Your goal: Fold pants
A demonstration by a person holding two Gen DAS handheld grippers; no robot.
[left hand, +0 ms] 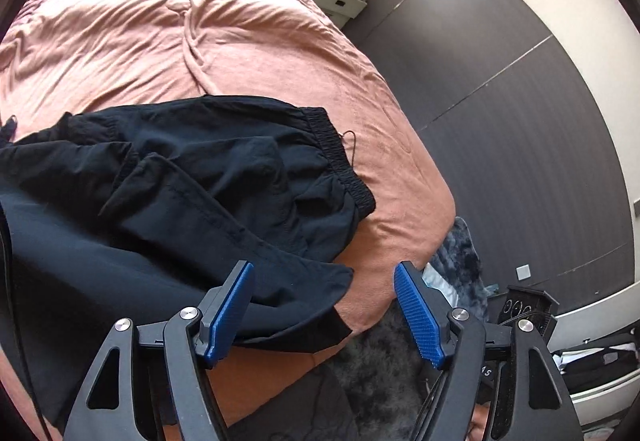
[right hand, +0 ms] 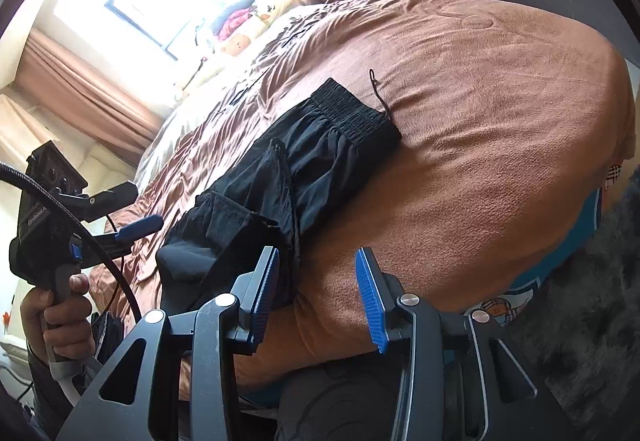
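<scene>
Two grippers hover at the near edge of the bed [left hand: 280, 53], and neither has hold of anything. Closest to me, the left gripper [left hand: 324, 315] has its jaws spread wide; the hem of a trouser leg lies between them, against the left blue pad, but the right pad stands clear of the cloth, so nothing is pinched. No earlier view tells me more than that. The right gripper [right hand: 318, 295] is partly open too, its left pad just beside the folded edge of the cloth and its right pad over bare blanket.

Beyond them the black pants [left hand: 192, 177] lie on the rust-coloured blanket near the bed's foot corner, already doubled over on themselves into a rumpled bundle, the legs piled loosely toward the person's side. Farther off, the elastic waistband [left hand: 340, 157] faces the open bed, with a thin drawstring [right hand: 376, 89] trailing out of it.

The fabric looks thin, light and limp, somewhat slick, so I'd expect it to sag and slide rather than hold a crease. The gathered waistband and the cuffed leg hem [left hand: 340, 321] seem the firmest places to pinch.

At the far side stands a white bedside cabinet [left hand: 340, 1].
</scene>
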